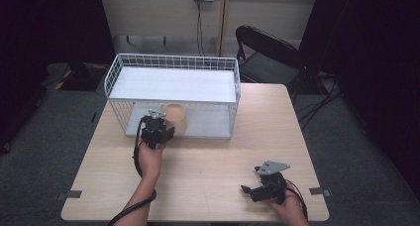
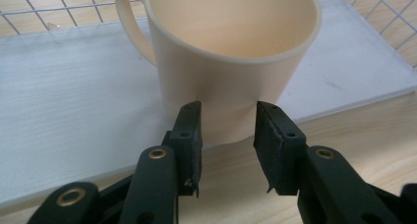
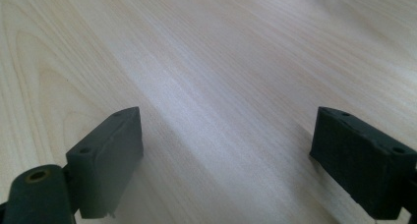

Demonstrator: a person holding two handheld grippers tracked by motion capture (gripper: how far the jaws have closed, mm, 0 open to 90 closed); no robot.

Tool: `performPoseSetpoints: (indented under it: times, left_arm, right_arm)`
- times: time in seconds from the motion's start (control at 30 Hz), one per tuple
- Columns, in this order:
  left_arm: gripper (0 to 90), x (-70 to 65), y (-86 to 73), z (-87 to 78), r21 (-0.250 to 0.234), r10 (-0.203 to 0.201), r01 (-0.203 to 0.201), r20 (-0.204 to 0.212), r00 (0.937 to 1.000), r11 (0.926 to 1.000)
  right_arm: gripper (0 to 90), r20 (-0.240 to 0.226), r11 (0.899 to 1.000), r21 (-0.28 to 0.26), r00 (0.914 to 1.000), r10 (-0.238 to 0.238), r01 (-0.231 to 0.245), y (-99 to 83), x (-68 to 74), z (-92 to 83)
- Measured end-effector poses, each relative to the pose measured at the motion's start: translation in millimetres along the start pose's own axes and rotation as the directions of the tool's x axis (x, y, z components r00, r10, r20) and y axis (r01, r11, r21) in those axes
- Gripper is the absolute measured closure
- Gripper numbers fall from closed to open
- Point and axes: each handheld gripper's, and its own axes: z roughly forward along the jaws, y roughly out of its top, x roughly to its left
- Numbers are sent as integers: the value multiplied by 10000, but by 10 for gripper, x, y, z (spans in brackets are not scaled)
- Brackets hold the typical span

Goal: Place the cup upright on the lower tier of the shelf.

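Showing the left gripper [image 2: 228,111] just short of the cream mug [image 2: 231,52], the left gripper view

Cream mug [image 2: 231,62] upright on white shelf [image 2: 74,101]; tool [image 2: 228,118] tips at mug base.

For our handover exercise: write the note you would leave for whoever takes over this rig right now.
Left tool: jaws part-closed in front of the cream mug, level with its lower wall; no grip visible.
Right tool: open, nothing between its jaws, resting low over the wooden table.
Mug: upright on the lower shelf of the white wire rack, handle on the left in the left gripper view.
Done: approach.
Left: grasp the mug, probably.
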Motion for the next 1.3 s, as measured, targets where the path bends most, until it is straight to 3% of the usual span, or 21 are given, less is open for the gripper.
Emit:
performPoseSetpoints:
  times: [0.4, 0.67, 0.9, 1.0, 1.03, 1.07, 1.3]
  left_arm:
    - [742, 43, 17, 44, 0, -258, 258, -105, 9996, 9997]
    - [763, 64, 12, 47, -73, -302, 301, -44, 9995, 9995]
    - [498, 121, -26, -3, -185, -553, 558, 240, 9982, 9983]
    - [386, 129, -37, -20, -158, -459, 463, 239, 9987, 9988]
    - [386, 131, -43, -23, -184, -424, 431, 368, 9984, 9989]
    - [329, 118, -57, -31, -241, -396, 407, 460, 9982, 9989]
    - [240, 110, -119, -58, -174, 165, -149, 945, 9954, 9997]
  right_arm:
    - [115, -11, 10000, -10, 10000, 6, -6, 0, 0, 1]
    - [115, -15, 10000, -13, 10000, 17, -17, 0, 0, 1]
    - [115, -14, 10000, -8, 10000, 4, -4, 0, -1, 1]
    - [115, -16, 10000, -10, 10000, 4, -4, 0, -1, 1]
    - [115, -17, 10000, -14, 10000, 14, -14, 0, 0, 1]
    - [115, -19, 10000, -17, 10000, 5, -5, 0, -1, 2]
    - [115, -18, 10000, -14, 10000, 17, -17, 0, 0, 1]
